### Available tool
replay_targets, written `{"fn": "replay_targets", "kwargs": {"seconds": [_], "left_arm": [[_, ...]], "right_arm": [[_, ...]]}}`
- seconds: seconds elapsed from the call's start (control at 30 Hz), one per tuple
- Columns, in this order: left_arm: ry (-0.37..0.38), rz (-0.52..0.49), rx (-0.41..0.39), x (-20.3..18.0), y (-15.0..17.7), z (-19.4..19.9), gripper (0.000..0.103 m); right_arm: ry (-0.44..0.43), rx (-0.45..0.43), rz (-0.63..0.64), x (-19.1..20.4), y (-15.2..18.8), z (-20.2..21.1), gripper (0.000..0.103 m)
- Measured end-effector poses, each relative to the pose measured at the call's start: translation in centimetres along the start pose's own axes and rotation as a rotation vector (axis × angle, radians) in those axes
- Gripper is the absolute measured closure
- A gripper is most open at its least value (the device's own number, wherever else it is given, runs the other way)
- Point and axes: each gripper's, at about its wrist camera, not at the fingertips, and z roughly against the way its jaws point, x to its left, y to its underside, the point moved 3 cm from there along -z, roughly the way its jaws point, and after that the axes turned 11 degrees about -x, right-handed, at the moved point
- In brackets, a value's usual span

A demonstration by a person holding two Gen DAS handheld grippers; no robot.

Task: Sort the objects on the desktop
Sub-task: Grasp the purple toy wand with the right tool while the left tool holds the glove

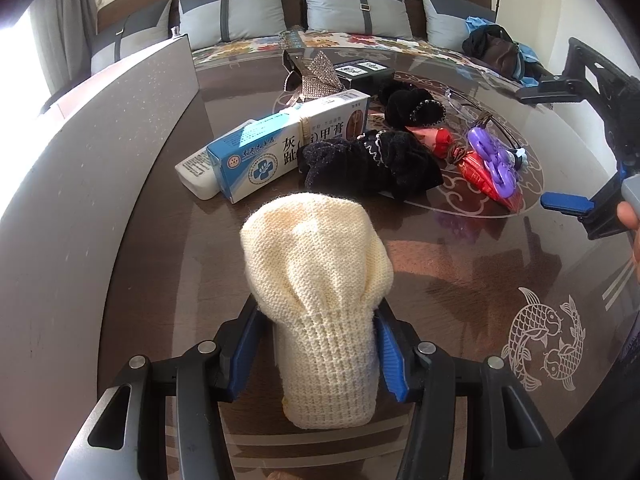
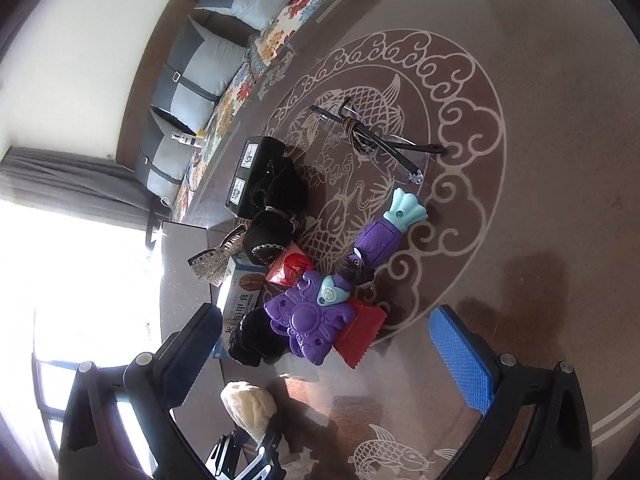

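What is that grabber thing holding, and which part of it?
The left hand-held gripper holds the cream knitted sock by its ribbed cuff. The right hand-held gripper holds nothing.

My left tool (image 1: 316, 344) grips a knitted sock (image 1: 320, 280) above the near tabletop (image 1: 460, 280). Beyond it lies a pile: a medicine box (image 1: 280, 148) at the left, a dark knitted item (image 1: 368, 164) touching its front, and a toy (image 1: 492, 156) on red packets (image 1: 488, 184) at the right. My right tool (image 2: 332, 356) hangs at the far right. A sofa (image 1: 248, 44) stands behind.
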Motion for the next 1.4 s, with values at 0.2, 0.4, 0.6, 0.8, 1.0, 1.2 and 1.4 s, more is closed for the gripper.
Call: {"fn": "replay_targets", "kwargs": {"seconds": [0.2, 0.4, 0.6, 0.8, 1.0, 1.2, 1.4], "left_arm": [[0.008, -0.008, -0.002, 0.1, 0.0, 0.0, 0.049], [0.01, -0.008, -0.002, 0.1, -0.1, -0.1, 0.048], [0.006, -0.006, -0.006, 0.2, 0.0, -0.1, 0.047], [0.006, -0.004, -0.003, 0.3, 0.0, 0.0, 0.048], [0.003, 0.003, 0.0, 0.2, 0.1, 0.0, 0.046], [-0.01, 0.018, -0.001, 0.0, 0.5, -0.1, 0.025], [-0.042, 0.033, -0.001, 0.6, 0.9, -0.5, 0.004]], "right_arm": [[0.052, 0.004, -0.013, 1.0, -0.5, -3.7, 0.007], [0.145, 0.01, 0.077, 1.8, -1.5, -5.5, 0.069], [0.223, 0.056, 0.411, 2.9, -0.5, -5.1, 0.081], [0.286, 0.115, 0.664, 1.2, 1.0, -2.4, 0.081], [0.29, 0.101, 0.798, -1.2, 3.0, 1.2, 0.067], [0.349, -0.003, 0.96, -1.1, 5.7, 1.3, 0.028], [0.359, -0.069, 0.908, -2.1, 5.7, 1.1, 0.0]]}}
